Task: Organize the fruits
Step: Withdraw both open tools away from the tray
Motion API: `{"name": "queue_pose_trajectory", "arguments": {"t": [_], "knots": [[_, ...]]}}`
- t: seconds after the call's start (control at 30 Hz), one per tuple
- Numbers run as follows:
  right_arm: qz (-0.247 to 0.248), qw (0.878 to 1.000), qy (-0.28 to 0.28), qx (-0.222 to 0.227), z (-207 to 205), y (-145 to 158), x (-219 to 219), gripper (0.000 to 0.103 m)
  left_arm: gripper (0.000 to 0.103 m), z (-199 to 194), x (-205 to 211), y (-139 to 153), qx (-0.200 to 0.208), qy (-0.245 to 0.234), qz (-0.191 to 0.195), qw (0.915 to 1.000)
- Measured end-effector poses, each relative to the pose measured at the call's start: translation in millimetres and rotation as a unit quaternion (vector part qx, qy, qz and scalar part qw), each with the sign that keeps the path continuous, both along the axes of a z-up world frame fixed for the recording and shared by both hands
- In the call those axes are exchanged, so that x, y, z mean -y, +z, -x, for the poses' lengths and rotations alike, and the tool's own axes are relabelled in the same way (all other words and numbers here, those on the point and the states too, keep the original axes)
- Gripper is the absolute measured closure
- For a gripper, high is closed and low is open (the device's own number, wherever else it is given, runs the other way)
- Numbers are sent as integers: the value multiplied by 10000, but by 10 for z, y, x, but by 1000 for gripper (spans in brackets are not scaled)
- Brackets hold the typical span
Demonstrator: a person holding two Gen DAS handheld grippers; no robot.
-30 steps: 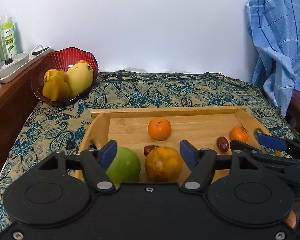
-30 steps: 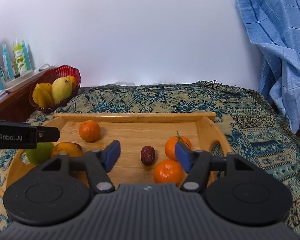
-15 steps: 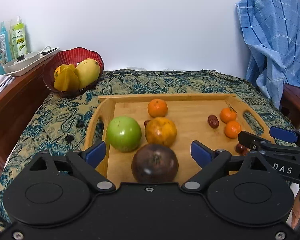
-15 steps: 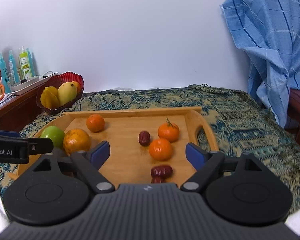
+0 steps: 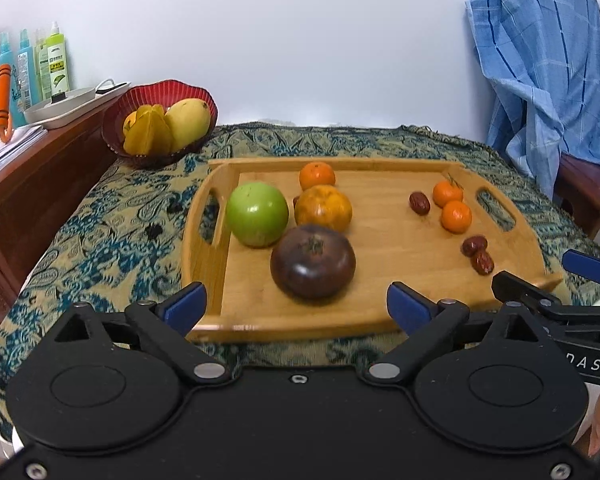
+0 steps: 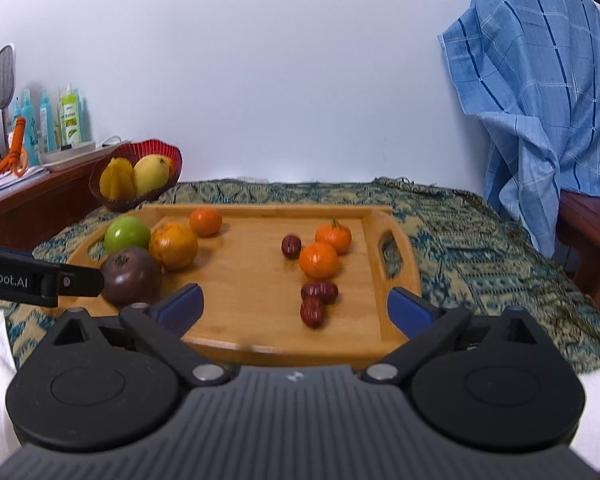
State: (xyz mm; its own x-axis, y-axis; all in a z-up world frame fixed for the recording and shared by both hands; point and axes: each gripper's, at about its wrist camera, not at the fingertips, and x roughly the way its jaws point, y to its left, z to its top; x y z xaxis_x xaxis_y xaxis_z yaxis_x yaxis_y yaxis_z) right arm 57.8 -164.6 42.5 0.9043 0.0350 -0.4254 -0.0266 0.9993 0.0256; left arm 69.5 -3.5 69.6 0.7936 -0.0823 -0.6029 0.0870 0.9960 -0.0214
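Both jaws are opening with nothing between them, left gripper [image 5: 296,306] and right gripper [image 6: 294,306] short of the wooden tray [image 5: 400,316], where round fruit like the dark purple fruit [image 5: 313,261] could roll if nudged.

wall [image 5: 300,40]: plain white | bench [image 5: 100,216]: paisley cloth | sideboard [image 5: 32,176]: dark wood, left | chair [image 6: 588,224]: right, blue checked cloth [image 6: 540,80] draped
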Motion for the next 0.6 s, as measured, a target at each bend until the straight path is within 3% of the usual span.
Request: {"name": "queue_pose_trajectory", "arguments": {"t": [0.6], "knots": [[242, 9986, 14, -462, 201, -296, -70, 0, 3, 197, 12, -383, -315, 103, -113, 9994]]}}
